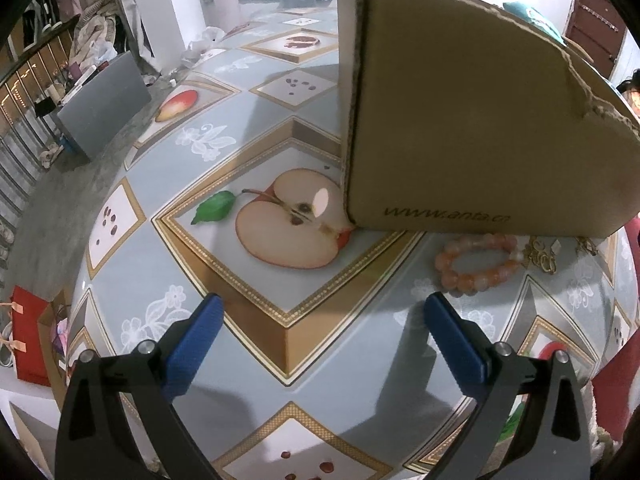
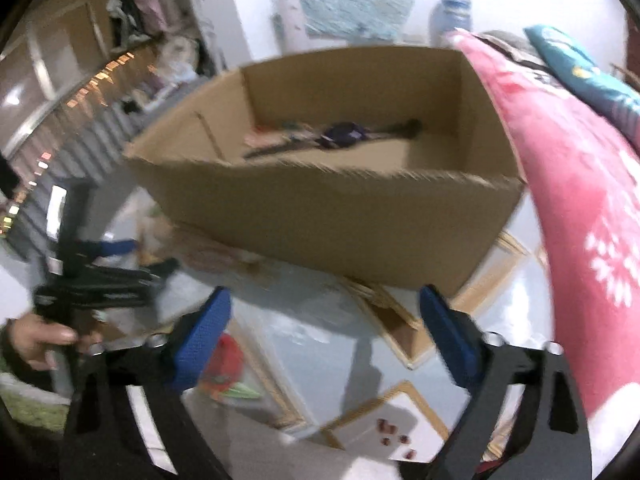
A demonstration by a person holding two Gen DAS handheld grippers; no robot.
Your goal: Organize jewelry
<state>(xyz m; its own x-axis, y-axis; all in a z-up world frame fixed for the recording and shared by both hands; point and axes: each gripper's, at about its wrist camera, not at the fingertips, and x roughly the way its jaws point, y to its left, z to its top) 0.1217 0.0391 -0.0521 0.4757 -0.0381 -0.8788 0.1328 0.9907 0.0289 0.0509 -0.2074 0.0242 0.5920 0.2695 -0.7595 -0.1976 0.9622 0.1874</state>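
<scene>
Both tools gape empty: left tool [image 1: 320, 312] near bracelet [image 1: 478, 262], right tool [image 2: 324, 304] before box [image 2: 320, 216]

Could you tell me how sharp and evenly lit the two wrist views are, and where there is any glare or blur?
Left wrist view: sharp, fisheye-curved; the pink bead bracelet and the cardboard box are crisp, with a small bright glare spot on the tablecloth. Right wrist view: motion-blurred throughout, the box rim smeared, its contents hard to identify.
</scene>
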